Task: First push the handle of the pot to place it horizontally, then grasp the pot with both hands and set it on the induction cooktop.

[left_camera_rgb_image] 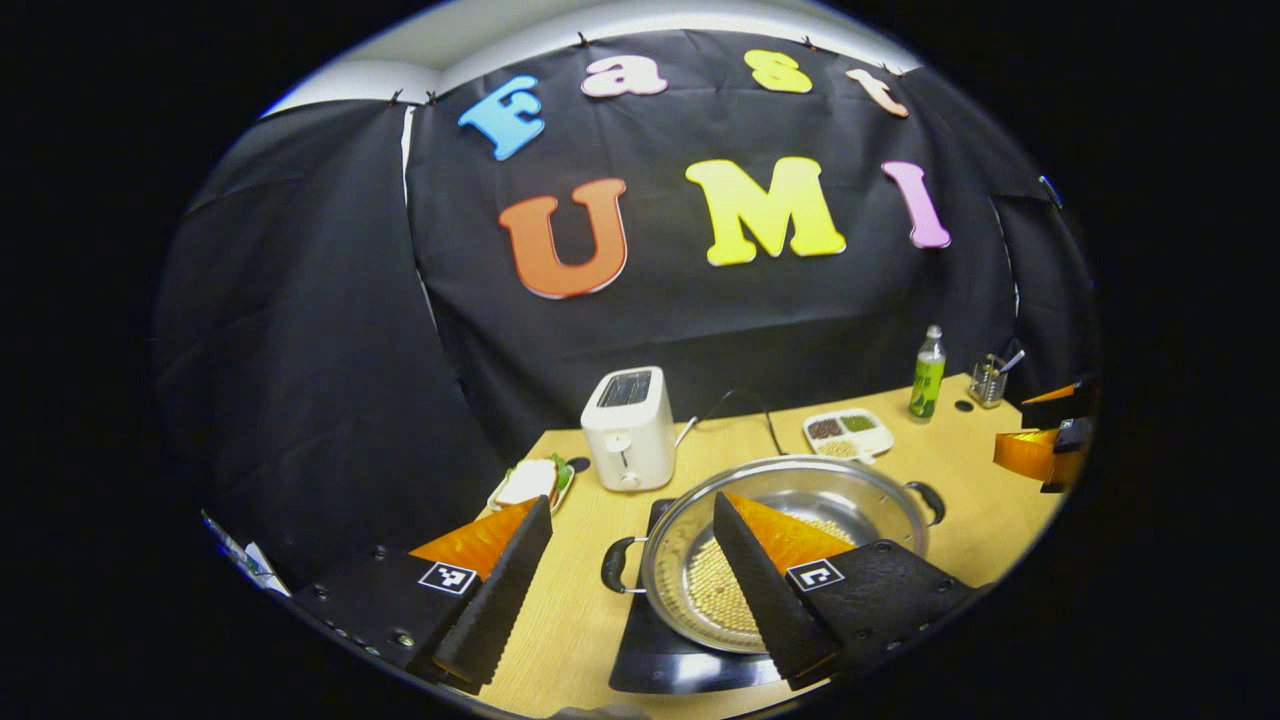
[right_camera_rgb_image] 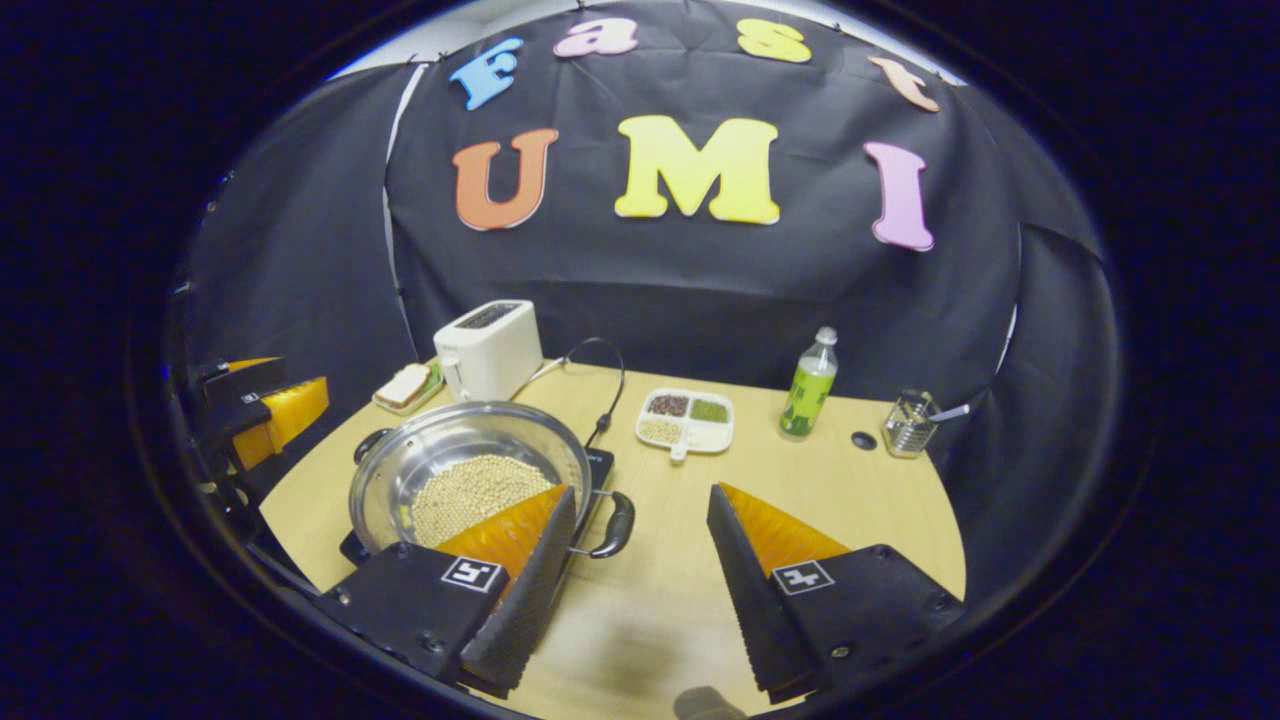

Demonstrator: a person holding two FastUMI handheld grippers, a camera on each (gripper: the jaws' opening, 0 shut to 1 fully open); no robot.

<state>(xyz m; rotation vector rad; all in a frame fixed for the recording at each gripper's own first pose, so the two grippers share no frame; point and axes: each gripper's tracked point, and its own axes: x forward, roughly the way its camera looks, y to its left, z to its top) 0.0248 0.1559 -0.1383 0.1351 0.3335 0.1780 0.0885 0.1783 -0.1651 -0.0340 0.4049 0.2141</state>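
Toaster (left_camera_rgb_image: 629, 428), seed tray (left_camera_rgb_image: 848, 432), bottle (left_camera_rgb_image: 927, 374) — behind pot (left_camera_rgb_image: 790, 500).

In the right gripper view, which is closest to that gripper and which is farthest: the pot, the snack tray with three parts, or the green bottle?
From the right hand-held gripper, nearest first:
1. Pot: just ahead on the left, its black handle beside the left finger.
2. Divided tray: mid-table, straight ahead.
3. Green bottle: farther back, to the right, near the black cloth wall.

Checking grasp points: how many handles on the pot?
2. One black handle on the pot faces the left tool; the opposite handle faces the right tool. Pot sits on the induction cooktop.
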